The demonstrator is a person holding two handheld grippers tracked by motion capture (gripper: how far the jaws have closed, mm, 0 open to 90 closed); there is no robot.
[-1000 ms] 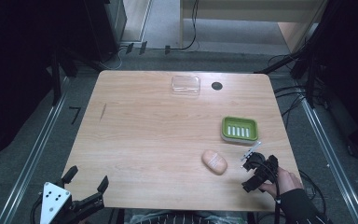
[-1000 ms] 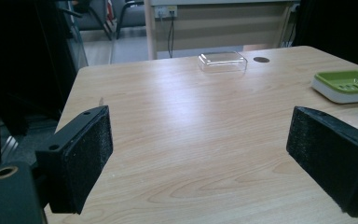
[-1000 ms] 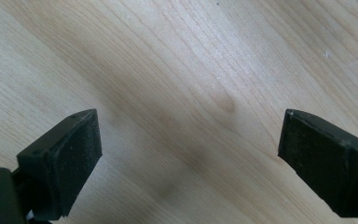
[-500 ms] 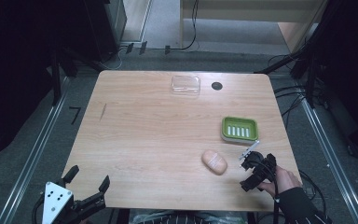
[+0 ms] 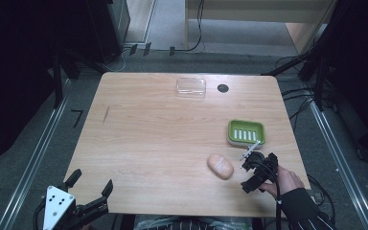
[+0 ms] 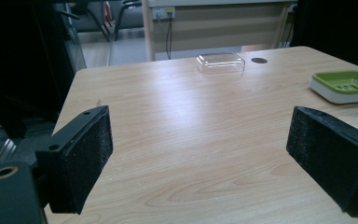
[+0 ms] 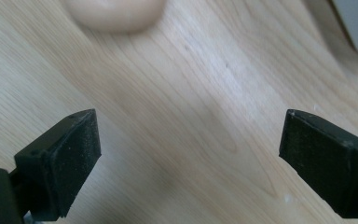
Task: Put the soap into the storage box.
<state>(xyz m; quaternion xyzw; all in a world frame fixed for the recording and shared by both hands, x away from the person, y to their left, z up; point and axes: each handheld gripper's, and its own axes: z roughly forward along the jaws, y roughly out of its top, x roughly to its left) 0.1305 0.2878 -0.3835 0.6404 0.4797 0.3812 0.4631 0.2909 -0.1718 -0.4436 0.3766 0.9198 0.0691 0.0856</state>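
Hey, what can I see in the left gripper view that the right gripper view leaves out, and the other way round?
The left gripper view takes in the clear plastic box, the dark round hole in the far tabletop, and the floor and furniture beyond the table. The right gripper view looks close at the wood, with the peach soap bar at its top edge. Both show open black jaws, bare wood between them, and part of the green soap dish.
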